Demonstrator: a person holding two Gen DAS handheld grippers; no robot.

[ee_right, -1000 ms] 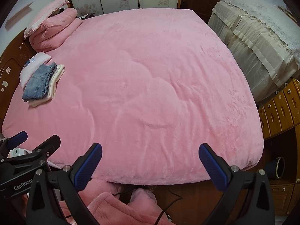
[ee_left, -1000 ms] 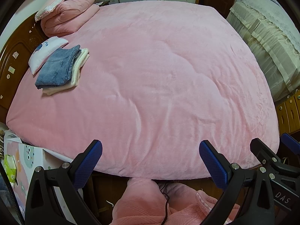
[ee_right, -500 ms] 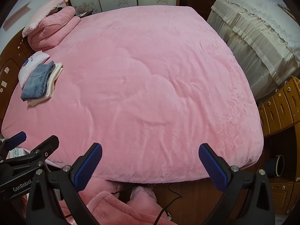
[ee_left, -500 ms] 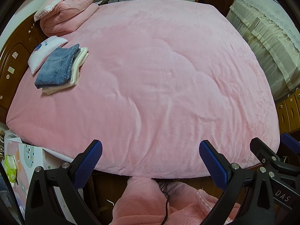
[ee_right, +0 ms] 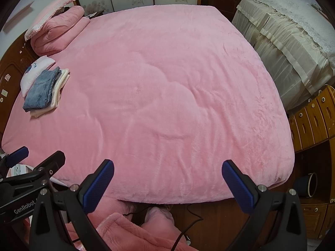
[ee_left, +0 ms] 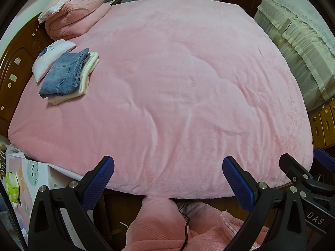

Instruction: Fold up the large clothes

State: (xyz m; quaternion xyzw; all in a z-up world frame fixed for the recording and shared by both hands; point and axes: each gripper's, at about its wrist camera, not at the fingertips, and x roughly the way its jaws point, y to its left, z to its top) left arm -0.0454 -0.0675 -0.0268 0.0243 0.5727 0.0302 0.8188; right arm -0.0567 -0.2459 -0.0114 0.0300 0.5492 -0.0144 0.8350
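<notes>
A pink blanket (ee_left: 178,79) covers the whole bed; it also fills the right wrist view (ee_right: 163,87). A stack of folded clothes, blue jeans (ee_left: 62,73) on a cream garment (ee_left: 89,72), lies at the bed's left side, also in the right wrist view (ee_right: 43,87). My left gripper (ee_left: 168,179) is open and empty above the bed's near edge. My right gripper (ee_right: 167,179) is open and empty, beside the left one. Each gripper shows at the edge of the other's view.
A folded pink quilt (ee_left: 73,15) with a pillow lies at the far left corner. A small white pillow (ee_left: 51,55) lies by the jeans. A cream-covered piece of furniture (ee_right: 289,33) stands right. A wooden drawer unit (ee_right: 314,117) is right. Pink-clad legs (ee_left: 159,226) are below.
Both views have shifted slightly, the bed sitting a little lower in frame. The grippers stay open and the clothes have not moved.
</notes>
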